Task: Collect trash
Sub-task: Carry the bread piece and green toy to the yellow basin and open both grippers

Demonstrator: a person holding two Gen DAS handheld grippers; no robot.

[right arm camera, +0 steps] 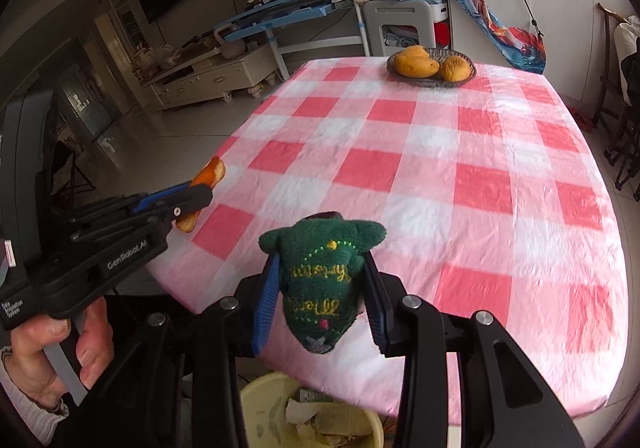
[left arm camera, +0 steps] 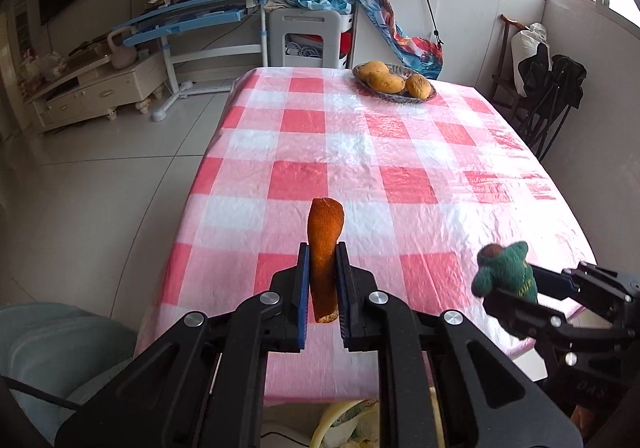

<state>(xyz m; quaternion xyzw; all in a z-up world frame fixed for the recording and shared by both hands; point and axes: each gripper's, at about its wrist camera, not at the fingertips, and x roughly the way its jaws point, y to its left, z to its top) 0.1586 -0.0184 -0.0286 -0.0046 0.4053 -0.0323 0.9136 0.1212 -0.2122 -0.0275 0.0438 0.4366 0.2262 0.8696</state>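
My left gripper (left arm camera: 322,252) is shut on a strip of orange peel (left arm camera: 325,244), held upright above the near edge of the checked table (left arm camera: 360,152); the peel also shows in the right wrist view (right arm camera: 208,178). My right gripper (right arm camera: 320,268) is shut on a small green knitted toy (right arm camera: 320,280) with yellow stitching, held above the table's near edge; the toy also shows in the left wrist view (left arm camera: 504,270). A yellow trash bin (right arm camera: 256,392) with crumpled paper inside stands on the floor below the right gripper, partly hidden by it.
A woven dish (left arm camera: 394,96) with three mangoes (left arm camera: 384,82) sits at the table's far end. A blue desk (left arm camera: 200,16) and a white cabinet (left arm camera: 96,88) stand beyond on the left. Dark chairs (left arm camera: 552,88) stand at the right. A grey seat (left arm camera: 52,344) is at near left.
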